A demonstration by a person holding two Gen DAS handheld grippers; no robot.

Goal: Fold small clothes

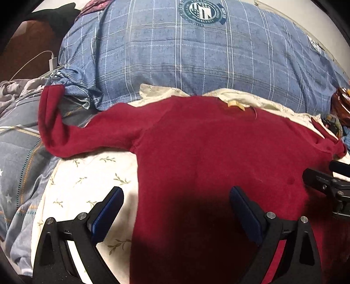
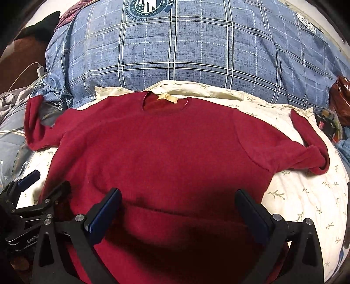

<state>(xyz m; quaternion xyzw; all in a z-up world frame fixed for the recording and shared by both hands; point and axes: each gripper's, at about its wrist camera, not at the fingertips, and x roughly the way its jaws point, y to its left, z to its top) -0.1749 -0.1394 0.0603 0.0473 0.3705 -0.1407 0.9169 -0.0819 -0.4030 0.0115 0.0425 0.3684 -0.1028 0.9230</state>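
Left gripper: jaws spread wide, gripping nothing, blue-padded fingers poised over the lower hem area of the dark red knitted sweater, one finger above the cream leaf-print sheet, the other above the red knit. Whether the pads touch the fabric: cannot tell.

Right gripper: likewise wide apart and empty, both blue pads over the sweater's lower body, beside the left gripper.

Spread flat, front up, on the cream sheet: the sweater, round neckline away from the grippers, with a tan label inside the collar. Left sleeve stretched outward, its cuff bent up against the blue plaid quilted duvet. Right sleeve doubled back on itself near the sheet's edge.

Farther out: the bulky plaid duvet with a round crest print, just behind the collar. At far left, a white charger plug with cable and crumpled grey cloth. At far right, a shiny brown bag.
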